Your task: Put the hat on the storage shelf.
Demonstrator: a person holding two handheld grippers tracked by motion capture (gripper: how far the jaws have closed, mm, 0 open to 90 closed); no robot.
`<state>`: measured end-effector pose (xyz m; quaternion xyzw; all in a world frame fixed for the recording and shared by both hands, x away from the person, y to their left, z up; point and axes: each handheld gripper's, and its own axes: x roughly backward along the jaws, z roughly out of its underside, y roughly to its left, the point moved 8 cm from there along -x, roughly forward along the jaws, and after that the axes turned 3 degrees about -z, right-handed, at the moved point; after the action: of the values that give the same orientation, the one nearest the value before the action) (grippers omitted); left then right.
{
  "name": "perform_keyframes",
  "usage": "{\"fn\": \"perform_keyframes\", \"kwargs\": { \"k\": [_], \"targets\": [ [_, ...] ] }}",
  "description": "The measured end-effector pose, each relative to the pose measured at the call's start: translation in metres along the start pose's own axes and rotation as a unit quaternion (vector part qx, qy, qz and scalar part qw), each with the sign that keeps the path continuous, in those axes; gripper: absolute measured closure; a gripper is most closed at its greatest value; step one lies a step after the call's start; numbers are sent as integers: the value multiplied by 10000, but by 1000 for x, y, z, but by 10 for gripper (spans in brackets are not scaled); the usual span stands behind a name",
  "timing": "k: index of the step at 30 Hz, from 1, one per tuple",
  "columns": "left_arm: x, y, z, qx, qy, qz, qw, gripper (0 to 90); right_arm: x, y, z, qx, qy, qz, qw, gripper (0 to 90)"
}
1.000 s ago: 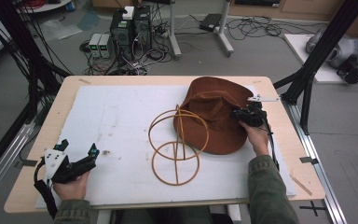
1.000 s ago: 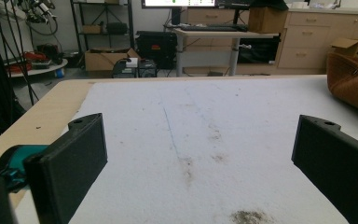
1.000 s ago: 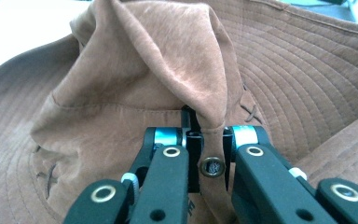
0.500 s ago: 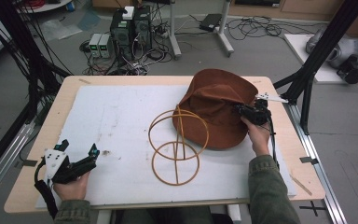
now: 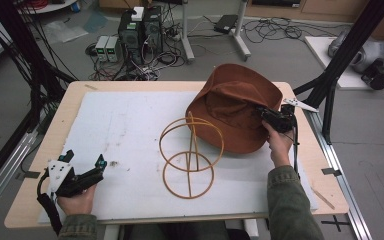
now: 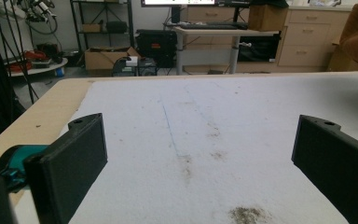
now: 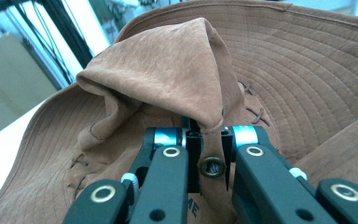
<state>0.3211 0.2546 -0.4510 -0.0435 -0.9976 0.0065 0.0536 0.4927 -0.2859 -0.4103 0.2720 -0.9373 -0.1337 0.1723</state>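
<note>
While we hold the hat (image 5: 232,102) pinched by a fold of its crown in the right gripper (image 5: 275,119), it hangs tilted over the far right of the worktop (image 5: 40,155), just beside the wire stand (image 5: 190,152). We judge the step is seating it on that stand, so we should lift high, centre the opening over the top hoop, then lower slowly. Our left gripper (image 5: 82,165) rests wide open and empty at the near left, free to steady the stand.

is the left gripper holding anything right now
No, the left gripper has its jaws wide apart with just the bare white mat between them, resting near the table's front left corner.
</note>
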Motion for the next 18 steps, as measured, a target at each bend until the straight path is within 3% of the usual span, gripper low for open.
{"fn": "perform_keyframes", "kwargs": {
  "k": [9, 18],
  "targets": [
    [-1, -1, 0, 4, 4, 11, 10000, 36, 10, 2, -15, -205, -566, 116, 9981, 882],
    [-2, -2, 0, -20, 10, 21, 10000, 36, 17, 10, -29, -103, -860, 136, 9961, 881]
  ]
}}
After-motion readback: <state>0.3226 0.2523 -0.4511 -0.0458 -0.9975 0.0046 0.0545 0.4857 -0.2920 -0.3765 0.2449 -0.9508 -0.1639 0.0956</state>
